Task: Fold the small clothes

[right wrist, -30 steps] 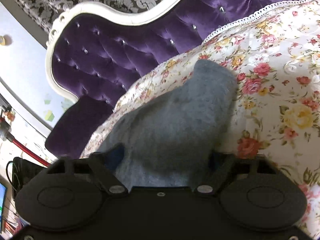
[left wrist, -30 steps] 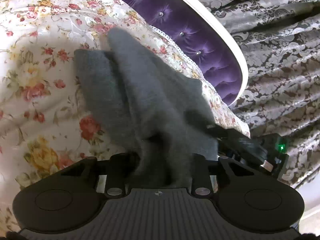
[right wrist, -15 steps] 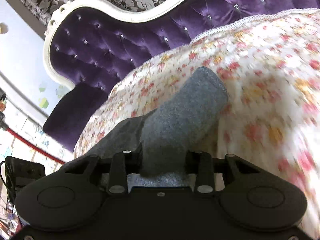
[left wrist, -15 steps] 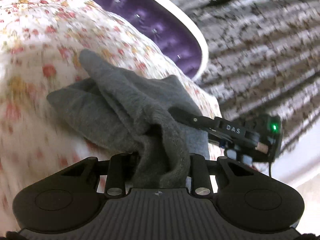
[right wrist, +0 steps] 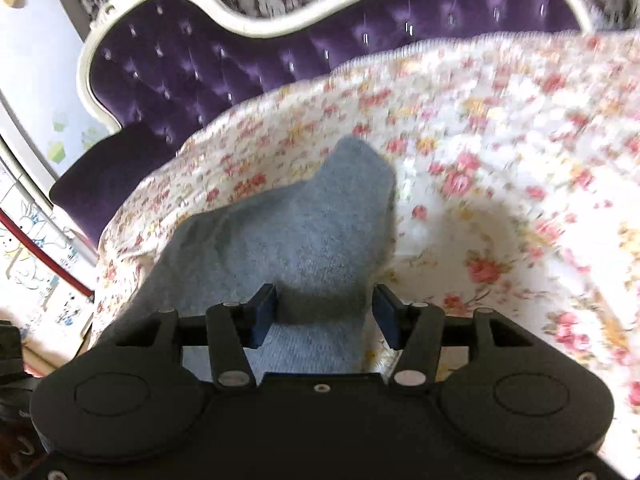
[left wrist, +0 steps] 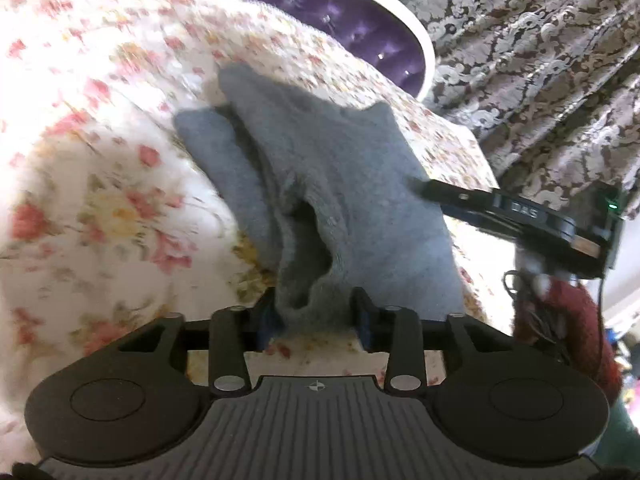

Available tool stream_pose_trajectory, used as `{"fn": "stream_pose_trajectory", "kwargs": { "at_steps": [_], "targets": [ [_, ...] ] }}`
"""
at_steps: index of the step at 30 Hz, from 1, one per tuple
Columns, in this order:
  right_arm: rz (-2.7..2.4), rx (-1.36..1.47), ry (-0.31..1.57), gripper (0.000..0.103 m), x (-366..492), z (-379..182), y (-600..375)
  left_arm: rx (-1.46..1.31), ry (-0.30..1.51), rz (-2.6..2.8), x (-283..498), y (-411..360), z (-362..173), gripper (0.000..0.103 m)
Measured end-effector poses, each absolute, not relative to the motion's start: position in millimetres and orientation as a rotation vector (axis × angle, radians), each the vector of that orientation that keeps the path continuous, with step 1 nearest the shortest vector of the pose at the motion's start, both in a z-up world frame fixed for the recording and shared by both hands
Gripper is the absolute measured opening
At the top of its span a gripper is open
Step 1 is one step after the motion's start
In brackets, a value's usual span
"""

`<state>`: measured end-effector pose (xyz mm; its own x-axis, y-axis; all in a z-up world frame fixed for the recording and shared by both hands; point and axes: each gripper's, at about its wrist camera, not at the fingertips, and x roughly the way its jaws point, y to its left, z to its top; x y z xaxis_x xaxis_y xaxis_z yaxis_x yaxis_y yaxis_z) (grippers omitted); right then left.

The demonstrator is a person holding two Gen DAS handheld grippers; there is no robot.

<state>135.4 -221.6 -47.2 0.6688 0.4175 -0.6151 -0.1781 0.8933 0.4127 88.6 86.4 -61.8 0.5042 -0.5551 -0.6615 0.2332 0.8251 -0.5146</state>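
Two sets of tongs are letting go at once: the left tongs [left wrist: 316, 312] have their jaws opening, with the bunched near edge of the grey garment [left wrist: 320, 184] between the pads but no longer squeezed, a gap showing on the right side. The right tongs [right wrist: 326, 312] are opening too, and in their own view the same cloth sits between widely spaced pads, clear of the right one and just beside the left one. From the left view the right tool reaches in from the side, its fingers touching the garment's far edge. The garment, which looks like a small knit piece, lies in a doubled heap on the floral bedspread [left wrist: 100, 200], one layer lapped over another with a loose opening gaping toward the left tongs. I judge one fold as laid and being released; the heap is lumpy, so smoothing and perhaps another fold seem left to do. Behind the bed stand a purple tufted headboard [right wrist: 240, 64] and patterned curtains [left wrist: 540, 60]. No basket, box or other container is visible.
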Motion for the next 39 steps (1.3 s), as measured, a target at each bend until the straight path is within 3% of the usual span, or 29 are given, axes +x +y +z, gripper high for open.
{"fn": "stream_pose_trajectory", "kwargs": {
  "at_steps": [3, 6, 9, 22, 24, 26, 27, 39],
  "targets": [
    [0.329, 0.245, 0.661, 0.061, 116, -31, -216, -0.332, 0.843, -0.492, 74, 89, -38, 0.041],
    [0.356, 0.184, 0.58, 0.061, 101, -20, -207, -0.354, 0.749, -0.504, 64, 95, -14, 0.051],
    [0.413, 0.125, 0.534, 0.061, 91, -18, -192, -0.404, 0.692, -0.484, 77, 98, -2, 0.068],
    [0.54, 0.028, 0.562, 0.06, 74, -44, -147, -0.55, 0.832, -0.328, 169, 87, -54, 0.067],
    [0.551, 0.012, 0.566, 0.06, 71, -46, -144, -0.578, 0.842, -0.326, 174, 87, -61, 0.059],
    [0.562, 0.007, 0.579, 0.06, 71, -48, -143, -0.617, 0.839, -0.349, 173, 89, -65, 0.027],
    [0.567, 0.007, 0.59, 0.06, 71, -50, -142, -0.623, 0.828, -0.347, 171, 89, -67, 0.018],
    [0.648, 0.005, 0.708, 0.062, 71, -69, -138, -0.573, 0.801, -0.271, 130, 112, -84, 0.013]
  ]
}}
